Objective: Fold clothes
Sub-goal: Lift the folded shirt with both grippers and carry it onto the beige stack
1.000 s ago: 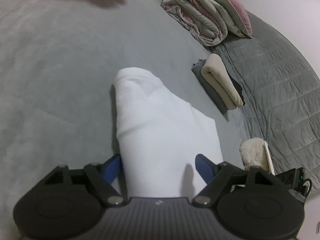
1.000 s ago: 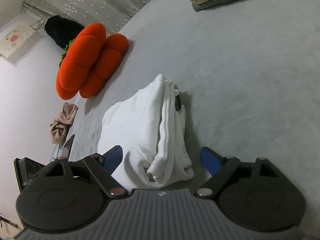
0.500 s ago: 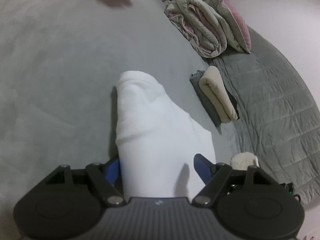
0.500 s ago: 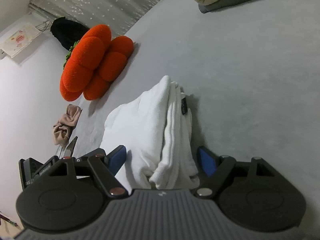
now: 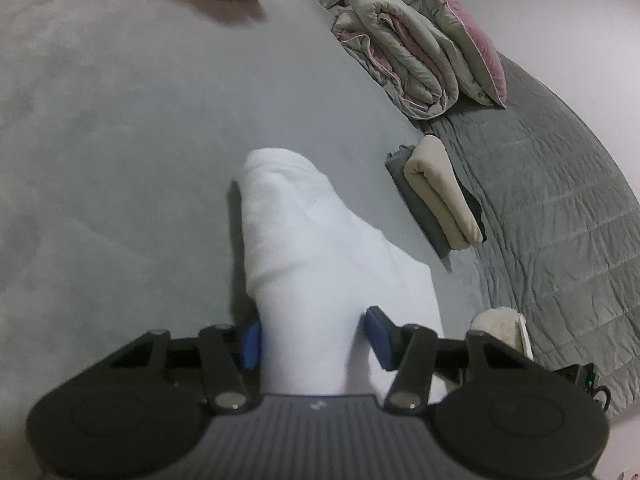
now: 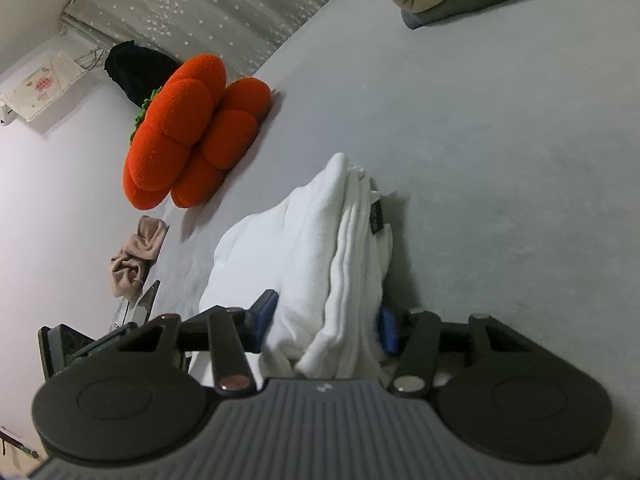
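One thick white fleecy garment [image 5: 320, 248], already folded into a long bundle, lying on the grey bed cover [image 5: 120, 140]. Soft, light and limp by the look of it; likely to sag and slide apart at the loose layered edge unless taken through all layers at once. Best held at the two near ends, deep enough to catch the whole stack.

Left claw [image 5: 316, 340] straddling one end of the bundle, jaws just closing, blue pads [image 5: 251, 340] touching the cloth on either side and pinching it. Right claw [image 6: 326, 320] at the other end [image 6: 320, 240], where the stacked folds and a small dark label [image 6: 376, 216] show; jaws likewise just closing, pads [image 6: 266, 312] pressed into the fleece, the far one half buried in it.

Further out: folded beige and grey clothes [image 5: 440, 196] stacked well apart near the bed's edge, rolled grey-and-pink quilt [image 5: 408, 60] beyond them, orange pumpkin-shaped plush cushion [image 6: 188, 132] toward the wall, crumpled tan cloth [image 6: 136, 252] near it.
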{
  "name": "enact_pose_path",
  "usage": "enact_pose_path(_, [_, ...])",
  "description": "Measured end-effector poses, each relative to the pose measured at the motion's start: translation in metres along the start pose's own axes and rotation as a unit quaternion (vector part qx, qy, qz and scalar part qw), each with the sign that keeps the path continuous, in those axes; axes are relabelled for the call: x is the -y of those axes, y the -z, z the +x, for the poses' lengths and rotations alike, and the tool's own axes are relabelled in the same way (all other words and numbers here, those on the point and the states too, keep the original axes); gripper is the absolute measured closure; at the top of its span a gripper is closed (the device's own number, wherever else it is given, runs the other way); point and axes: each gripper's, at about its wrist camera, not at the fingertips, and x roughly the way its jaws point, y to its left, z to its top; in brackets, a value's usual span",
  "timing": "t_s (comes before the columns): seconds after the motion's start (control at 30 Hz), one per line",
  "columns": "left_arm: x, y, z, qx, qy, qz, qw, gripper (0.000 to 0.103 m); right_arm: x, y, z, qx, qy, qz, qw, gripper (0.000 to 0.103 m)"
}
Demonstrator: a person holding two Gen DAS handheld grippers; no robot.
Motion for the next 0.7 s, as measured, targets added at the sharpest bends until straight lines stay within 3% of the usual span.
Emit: enact_pose_path(0.7, [0.037,-0.006,0.004,0.021,0.041,0.001,0.9989,0.055,-0.011,-0.012,-0.020,0.025,-0.003,0.015,1.000,0.049])
